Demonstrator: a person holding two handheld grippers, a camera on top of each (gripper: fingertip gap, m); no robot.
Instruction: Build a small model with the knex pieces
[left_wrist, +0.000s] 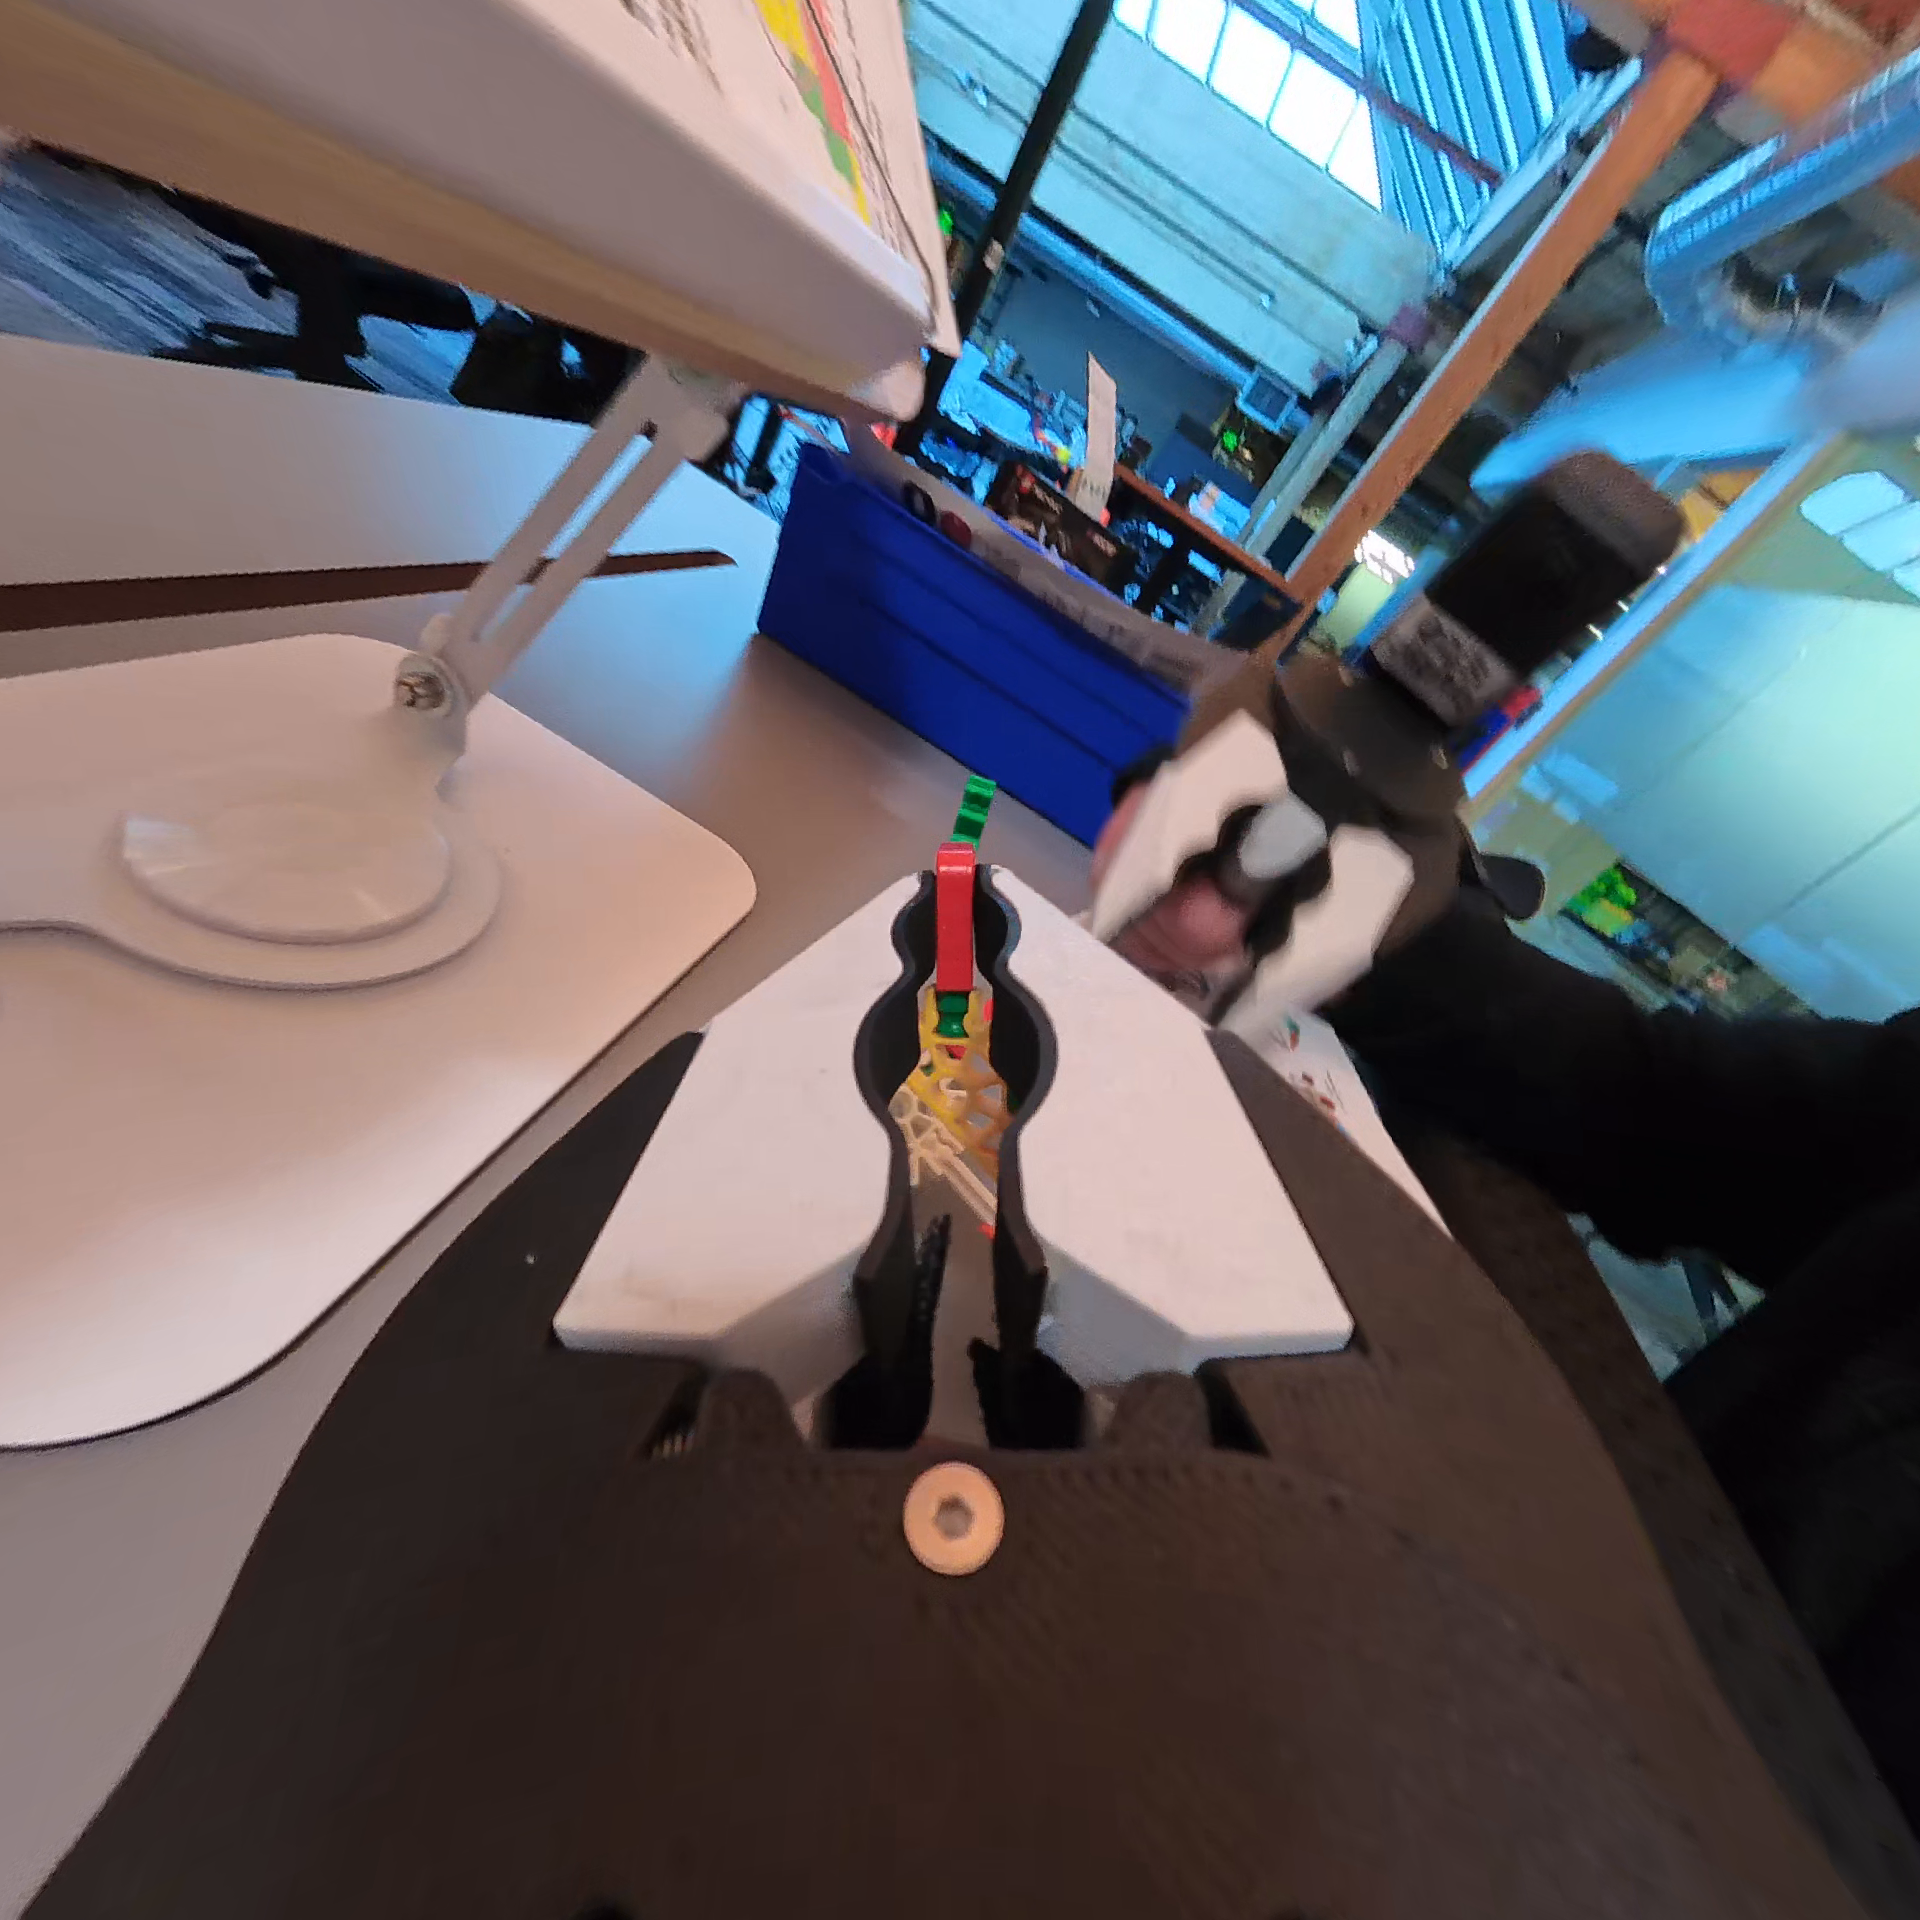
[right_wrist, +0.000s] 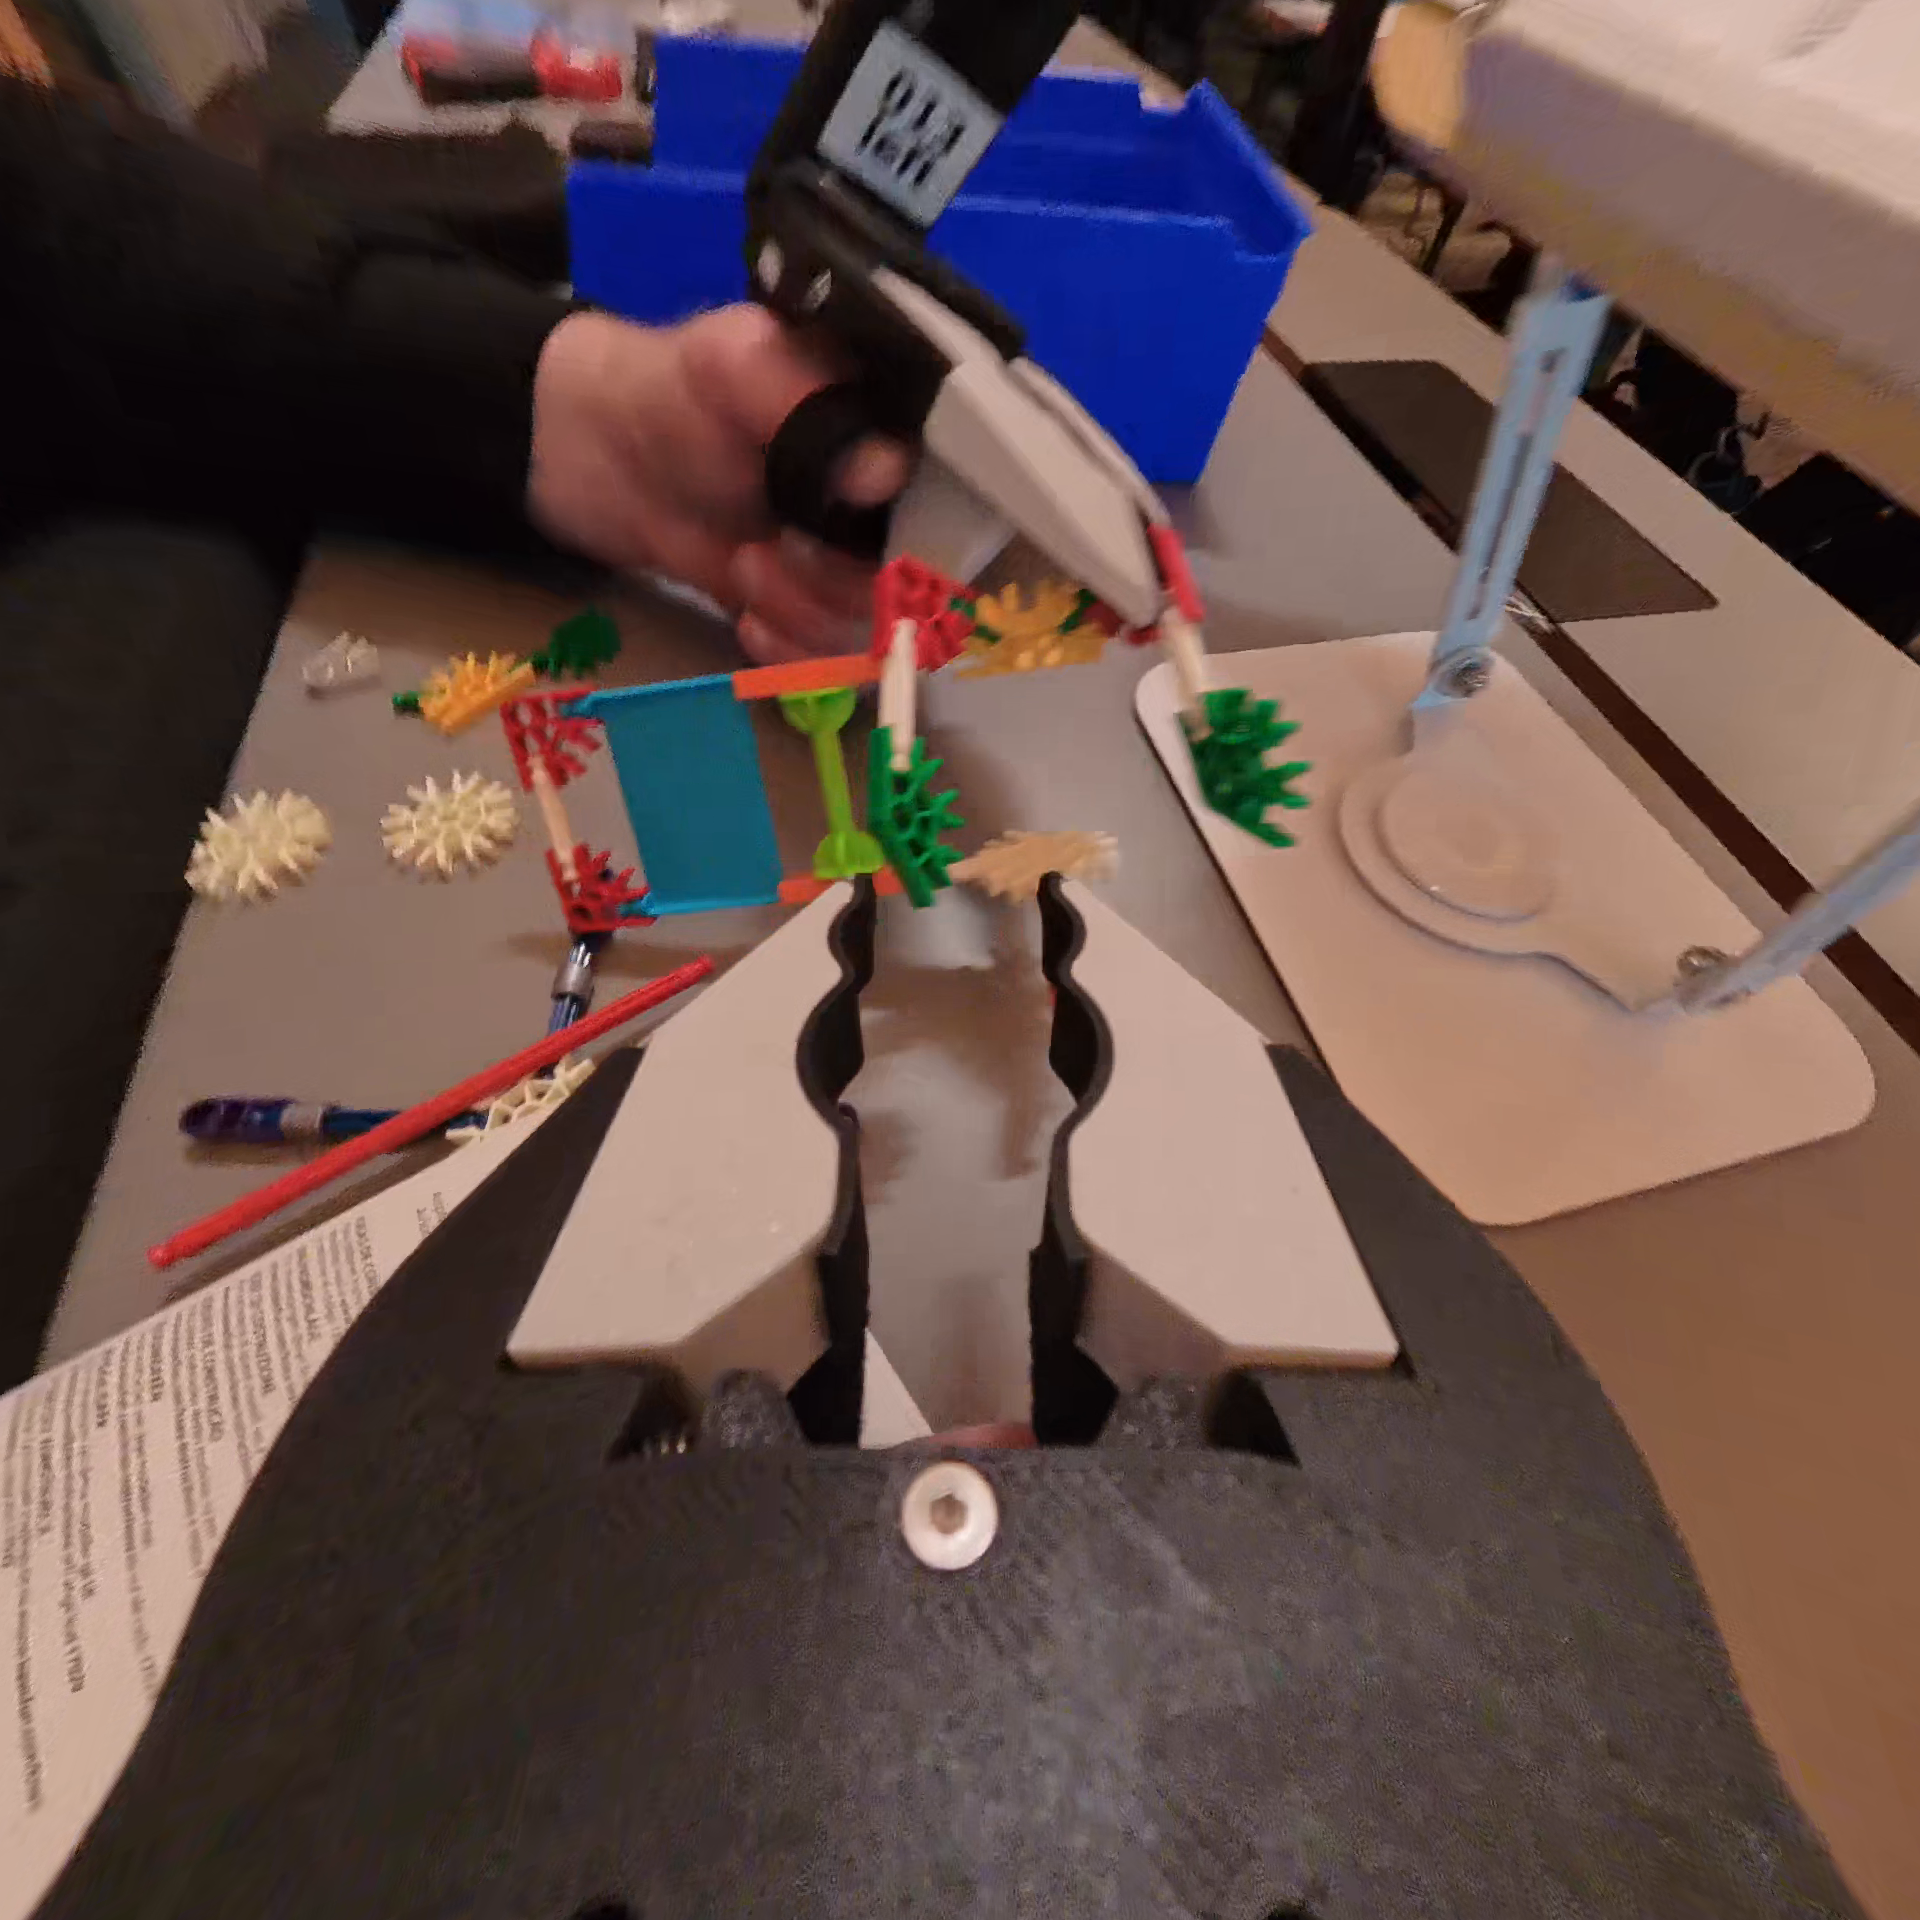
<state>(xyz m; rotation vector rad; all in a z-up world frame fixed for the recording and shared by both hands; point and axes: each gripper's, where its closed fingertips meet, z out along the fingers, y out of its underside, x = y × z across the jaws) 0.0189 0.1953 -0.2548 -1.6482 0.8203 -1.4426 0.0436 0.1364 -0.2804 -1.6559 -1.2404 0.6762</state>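
My left gripper (left_wrist: 956, 883) is shut on a red piece (left_wrist: 956, 920) at the end of a rod-and-connector toy model. A yellow connector (left_wrist: 961, 1081) shows between the fingers and a green piece (left_wrist: 975, 812) sticks out beyond them. In the right wrist view this gripper (right_wrist: 1153, 582) holds the model's upper right end above the table, with a green connector (right_wrist: 1242, 769) hanging below. The model has a blue panel (right_wrist: 691, 795), red connectors and a lime rod (right_wrist: 831, 774). My right gripper (right_wrist: 951, 899) is open and empty, just in front of the model's lower green connector (right_wrist: 914, 810).
A blue bin (right_wrist: 1091, 281) stands behind the model. A white stand base (right_wrist: 1507, 935) lies to the right, with its tray overhead. Two loose white connectors (right_wrist: 260, 842), a long red rod (right_wrist: 416, 1122), a purple pen (right_wrist: 281, 1120) and a printed leaflet (right_wrist: 156, 1455) lie at left. Spacing between my two grippers at the tips: around 7 cm.
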